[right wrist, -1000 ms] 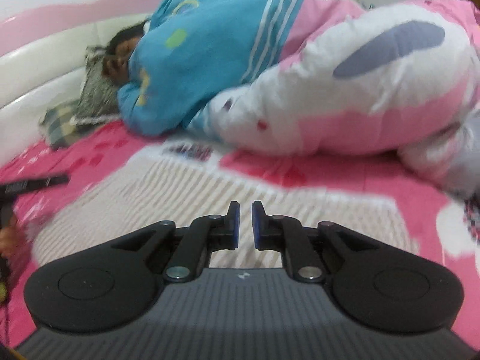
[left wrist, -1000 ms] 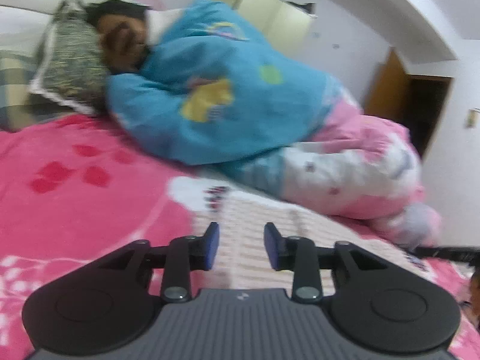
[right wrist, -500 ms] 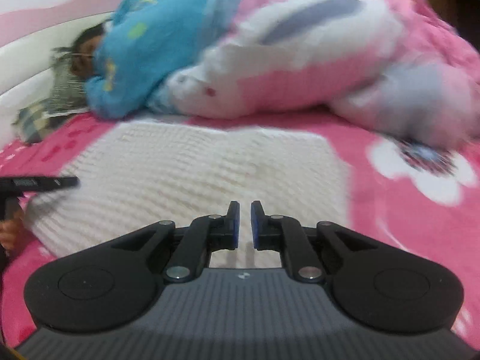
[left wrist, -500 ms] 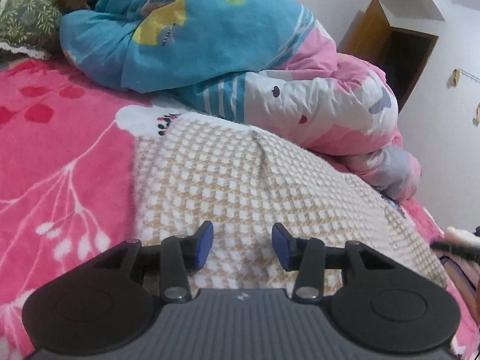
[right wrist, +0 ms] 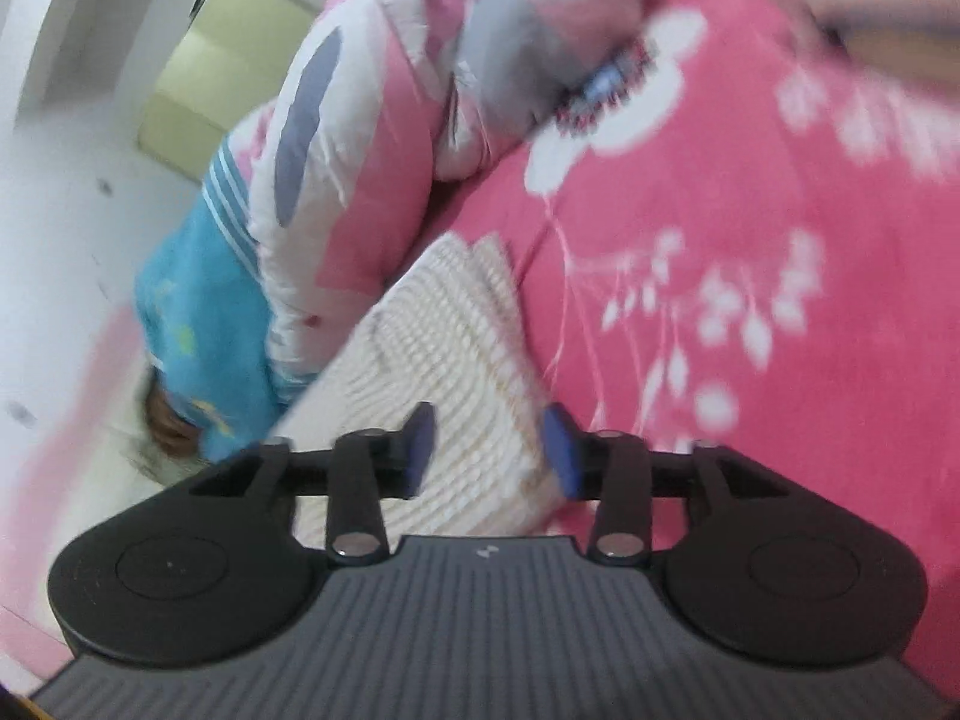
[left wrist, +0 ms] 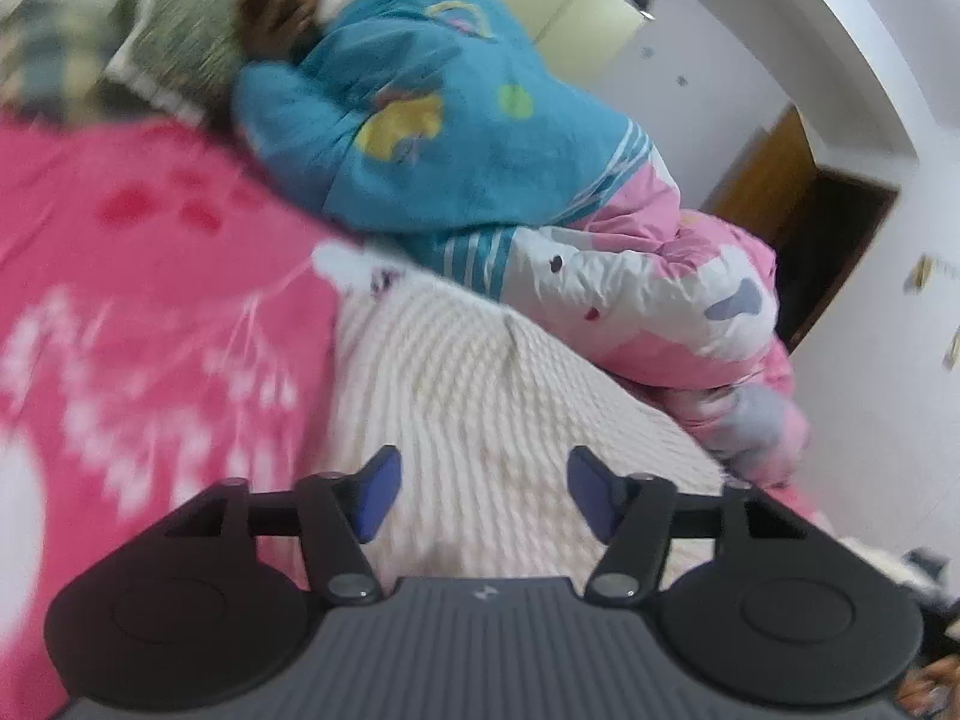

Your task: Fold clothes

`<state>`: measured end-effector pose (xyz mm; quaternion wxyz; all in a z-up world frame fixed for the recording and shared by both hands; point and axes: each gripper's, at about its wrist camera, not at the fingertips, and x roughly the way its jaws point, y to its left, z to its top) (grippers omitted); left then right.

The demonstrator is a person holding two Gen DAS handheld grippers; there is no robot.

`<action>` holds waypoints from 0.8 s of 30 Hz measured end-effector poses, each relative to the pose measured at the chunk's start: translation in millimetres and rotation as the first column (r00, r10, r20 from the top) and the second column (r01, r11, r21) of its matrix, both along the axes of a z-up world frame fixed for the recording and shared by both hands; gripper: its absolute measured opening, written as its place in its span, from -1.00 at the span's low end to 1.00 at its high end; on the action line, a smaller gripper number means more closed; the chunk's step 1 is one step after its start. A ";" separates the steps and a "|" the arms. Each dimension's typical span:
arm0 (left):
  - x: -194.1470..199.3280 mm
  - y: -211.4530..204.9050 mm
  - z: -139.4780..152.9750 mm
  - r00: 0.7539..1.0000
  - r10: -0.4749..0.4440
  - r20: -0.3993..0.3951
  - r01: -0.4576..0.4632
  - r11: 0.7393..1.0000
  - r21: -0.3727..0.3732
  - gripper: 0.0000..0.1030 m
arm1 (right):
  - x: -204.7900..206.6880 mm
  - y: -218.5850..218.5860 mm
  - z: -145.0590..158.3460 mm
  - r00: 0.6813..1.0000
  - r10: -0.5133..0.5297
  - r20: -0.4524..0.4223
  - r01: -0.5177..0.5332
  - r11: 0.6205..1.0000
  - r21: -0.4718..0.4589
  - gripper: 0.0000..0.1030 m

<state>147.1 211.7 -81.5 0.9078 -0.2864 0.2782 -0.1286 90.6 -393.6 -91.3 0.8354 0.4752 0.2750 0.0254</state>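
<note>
A cream knitted garment (left wrist: 480,384) lies flat on the pink floral bedspread (left wrist: 138,276). My left gripper (left wrist: 483,495) is open and empty, just above the garment's near part. In the right wrist view the same garment (right wrist: 462,348) shows with a folded corner toward the bedspread (right wrist: 750,252). My right gripper (right wrist: 487,450) is open and empty, rolled sideways, over the garment's edge.
A person in a blue top (left wrist: 432,120) lies asleep behind the garment, head on a patterned pillow (left wrist: 174,42). A pink and white quilt (left wrist: 660,294) covers the legs; it also shows in the right wrist view (right wrist: 384,108). A dark doorway (left wrist: 828,240) is at the right.
Both grippers have opened wider; the right one was nearly shut before. The right gripper has rolled sideways and moved close over the garment's edge. The left view tilted back up.
</note>
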 end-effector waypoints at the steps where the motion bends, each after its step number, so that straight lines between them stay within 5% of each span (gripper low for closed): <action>1: -6.1 0.6 -5.9 0.999 0.013 -0.035 -0.015 0.999 -0.038 0.29 | -1.5 1.4 -4.2 1.000 0.012 -0.011 -0.012 0.998 0.054 -0.10; 4: -12.7 -3.1 -31.6 0.986 0.068 -0.154 -0.084 0.992 -0.099 0.27 | 3.3 18.7 -22.8 0.996 0.079 -0.051 -0.070 0.985 0.157 -0.04; 7: -10.8 -2.9 -45.4 0.978 0.131 -0.163 -0.155 0.977 -0.143 0.24 | 12.1 38.8 -35.3 0.986 0.140 -0.093 -0.120 0.973 0.199 0.02; 12: 8.3 11.2 -53.5 0.957 0.228 -0.179 -0.268 0.932 -0.244 0.19 | 37.4 38.6 -44.6 0.992 0.042 -0.120 -0.013 0.973 0.231 0.02; 19: 30.2 -3.3 -56.3 0.947 0.286 -0.147 -0.310 0.933 -0.184 0.08 | 67.2 41.2 -50.4 0.990 -0.045 -0.133 0.074 0.971 0.226 0.02; 22: 37.2 -6.8 -58.3 0.938 0.310 -0.155 -0.335 0.927 -0.168 -0.27 | 74.4 43.5 -52.8 0.992 -0.075 -0.106 0.094 0.978 0.188 -0.11; 24: 38.6 -5.8 -59.5 0.933 0.317 -0.168 -0.345 0.921 -0.182 -0.55 | 77.7 47.0 -52.9 0.993 -0.074 -0.088 0.085 0.989 0.123 -0.56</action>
